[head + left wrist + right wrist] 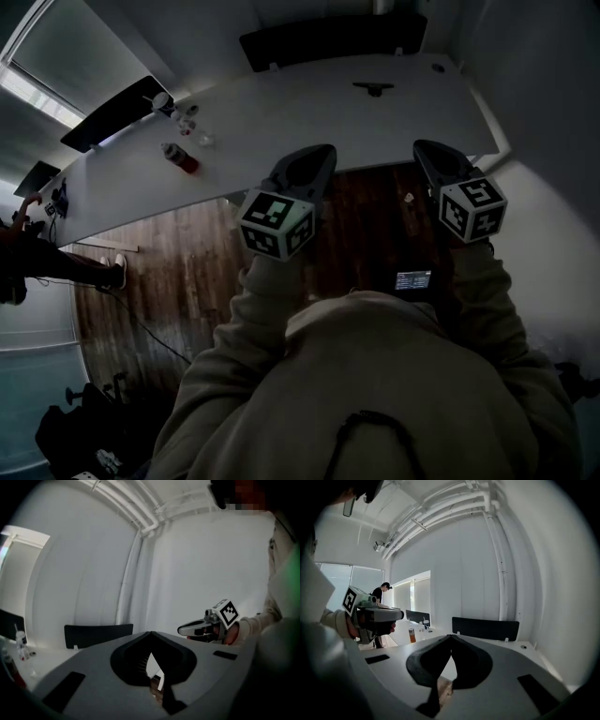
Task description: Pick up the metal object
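Both grippers are held up in the air, short of the near edge of the long white table (281, 103). My left gripper (323, 150) is shut, its tips meeting with nothing between them (151, 633). My right gripper (424, 147) is shut and empty too (451, 636). Each gripper shows in the other's view: the right gripper (180, 630) and the left gripper (401, 615), side by side at the same height. A small dark thing (373, 89) lies on the far middle of the table; I cannot tell whether it is metal.
A red bottle (180, 157), a cup (161, 100) and small items stand at the table's left end. Black panels (333, 37) line the far side. A wooden floor (187, 272) lies below. A person (23, 253) stands at the far left.
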### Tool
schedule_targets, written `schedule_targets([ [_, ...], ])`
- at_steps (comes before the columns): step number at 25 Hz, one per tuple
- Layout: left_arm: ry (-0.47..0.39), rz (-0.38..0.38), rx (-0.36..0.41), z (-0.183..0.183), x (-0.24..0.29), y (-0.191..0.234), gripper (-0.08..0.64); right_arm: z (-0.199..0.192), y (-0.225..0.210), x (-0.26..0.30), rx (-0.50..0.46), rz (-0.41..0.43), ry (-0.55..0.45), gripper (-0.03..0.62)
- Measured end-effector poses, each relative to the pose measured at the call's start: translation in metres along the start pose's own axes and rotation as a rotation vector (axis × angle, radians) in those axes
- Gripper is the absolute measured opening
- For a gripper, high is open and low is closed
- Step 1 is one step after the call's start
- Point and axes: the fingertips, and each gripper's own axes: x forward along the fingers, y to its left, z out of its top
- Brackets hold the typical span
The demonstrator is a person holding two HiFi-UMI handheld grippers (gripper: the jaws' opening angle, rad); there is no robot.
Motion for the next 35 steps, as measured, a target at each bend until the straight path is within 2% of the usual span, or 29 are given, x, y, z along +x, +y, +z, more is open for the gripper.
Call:
schedule_targets([
  [2, -0.032, 0.011, 0.045, 0.005, 0.009, 0.002, 0.002, 0.002, -0.005, 0.003, 0.009, 0.013, -0.004, 0.02],
  [8, -0.093, 0.037, -0.007, 0.022, 0.02, 0.012, 0.002, 0.011, -0.015, 0.0, 0.003, 0.096, -0.013, 0.02],
  [12, -0.082, 0.047, -0.016, 0.032, 0.041, 0.025, 0.002, 0.02, -0.031, 0.006, 0.015, 0.104, -0.029, 0.02],
  [18, -0.075, -0.008, 0.017, 0.043, 0.061, 0.032, 0.002, 0.04, -0.031, 0.022, -0.004, 0.118, -0.021, 0.02],
  [24, -0.082, -0.099, 0.047, 0.035, 0.096, 0.049, 0.002, 0.012, -0.057, 0.054, 0.018, 0.1, -0.012, 0.02],
  [31, -0.079, -0.117, -0.001, 0.039, 0.161, 0.134, 0.002, 0.033, -0.083, 0.141, -0.001, 0.103, 0.01, 0.02],
  [35, -0.078, -0.134, 0.005, 0.054, 0.194, 0.188, 0.002, 0.05, -0.113, 0.189, 0.029, 0.059, 0.025, 0.02],
])
